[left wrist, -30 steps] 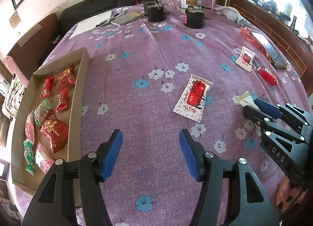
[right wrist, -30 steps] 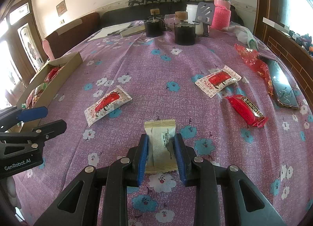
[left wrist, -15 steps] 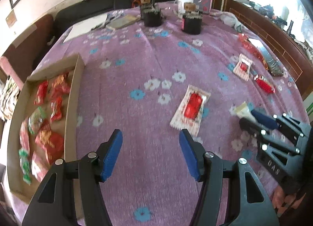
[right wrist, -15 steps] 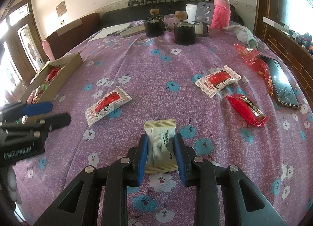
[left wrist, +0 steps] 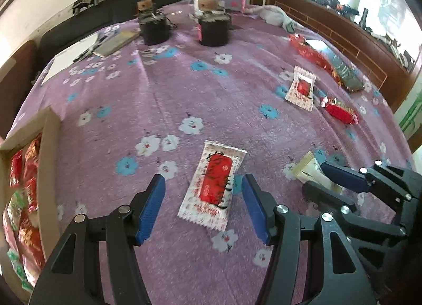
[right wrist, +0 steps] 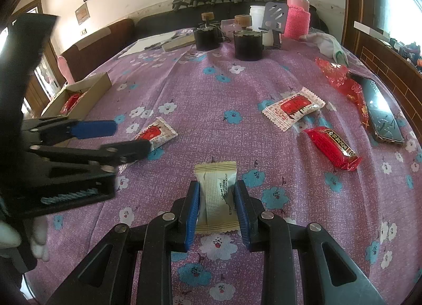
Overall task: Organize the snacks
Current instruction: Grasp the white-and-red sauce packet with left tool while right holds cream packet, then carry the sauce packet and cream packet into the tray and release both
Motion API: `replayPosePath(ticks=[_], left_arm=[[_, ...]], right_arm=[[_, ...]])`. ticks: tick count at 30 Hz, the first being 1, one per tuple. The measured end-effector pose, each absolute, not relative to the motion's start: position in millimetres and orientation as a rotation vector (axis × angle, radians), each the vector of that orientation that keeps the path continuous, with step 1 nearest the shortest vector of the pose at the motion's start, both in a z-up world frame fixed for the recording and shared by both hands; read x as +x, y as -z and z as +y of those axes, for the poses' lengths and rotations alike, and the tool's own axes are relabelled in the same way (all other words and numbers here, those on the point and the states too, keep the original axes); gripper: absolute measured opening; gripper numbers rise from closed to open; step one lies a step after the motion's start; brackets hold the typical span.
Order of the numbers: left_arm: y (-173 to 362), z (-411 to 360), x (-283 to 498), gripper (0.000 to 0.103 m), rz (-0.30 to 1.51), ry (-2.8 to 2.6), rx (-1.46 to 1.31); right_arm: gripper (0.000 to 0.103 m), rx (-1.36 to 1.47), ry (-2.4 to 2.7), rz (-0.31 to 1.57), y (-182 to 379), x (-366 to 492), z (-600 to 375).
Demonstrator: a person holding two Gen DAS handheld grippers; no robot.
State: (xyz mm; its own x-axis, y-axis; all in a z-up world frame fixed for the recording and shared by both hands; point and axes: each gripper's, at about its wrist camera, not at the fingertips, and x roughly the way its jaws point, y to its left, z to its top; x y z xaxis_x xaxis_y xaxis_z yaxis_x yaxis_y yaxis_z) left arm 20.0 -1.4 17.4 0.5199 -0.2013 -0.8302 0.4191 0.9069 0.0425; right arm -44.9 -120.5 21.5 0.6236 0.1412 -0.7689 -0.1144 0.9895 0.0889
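Note:
A white packet with a red label [left wrist: 214, 186] lies flat on the purple flowered cloth. My left gripper [left wrist: 203, 195] stands open over it, one blue pad on either side and a gap at each. In the right wrist view the left gripper [right wrist: 132, 137] reaches in from the left, its tips at that same packet [right wrist: 158, 134]. My right gripper [right wrist: 217, 199] is shut on a cream snack packet [right wrist: 217, 191] that rests on the cloth; it also shows at the right of the left wrist view, where the cream packet [left wrist: 312, 173] sticks out of its jaws. A cardboard box [left wrist: 50, 162] with several red and green snacks sits at the left.
Another white-and-red packet [right wrist: 292, 108], a red bar [right wrist: 332, 146], a crumpled red wrapper [right wrist: 340, 78] and a phone [right wrist: 382, 117] lie to the right. Two black jars [right wrist: 248, 46], a pink flask [right wrist: 296, 18], papers and a notebook stand at the far end.
My left gripper has swung right, away from the box, and now straddles the white-and-red packet. The right gripper and its cream packet have not moved.

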Motion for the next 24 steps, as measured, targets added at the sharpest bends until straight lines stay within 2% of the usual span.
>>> replayPosePath(ticks=[8, 10, 17, 24], left_arm=[[-9, -3, 25, 0.058, 0.985, 0.383, 0.223], [-10, -3, 23, 0.031, 0.974, 0.380, 0.223], [-17, 3, 13, 0.031, 0.972, 0.371, 0.187], [-45, 27, -12, 0.031, 0.920, 0.393, 0.087]], right_arm=[[0.029, 0.034, -0.147, 0.885, -21, -45, -120], [0.029, 0.034, -0.147, 0.884, -22, -44, -120], [0.026, 0.058, -0.150, 0.876, -22, -44, -123], [0.023, 0.067, -0.130, 0.840, -27, -46, -128]])
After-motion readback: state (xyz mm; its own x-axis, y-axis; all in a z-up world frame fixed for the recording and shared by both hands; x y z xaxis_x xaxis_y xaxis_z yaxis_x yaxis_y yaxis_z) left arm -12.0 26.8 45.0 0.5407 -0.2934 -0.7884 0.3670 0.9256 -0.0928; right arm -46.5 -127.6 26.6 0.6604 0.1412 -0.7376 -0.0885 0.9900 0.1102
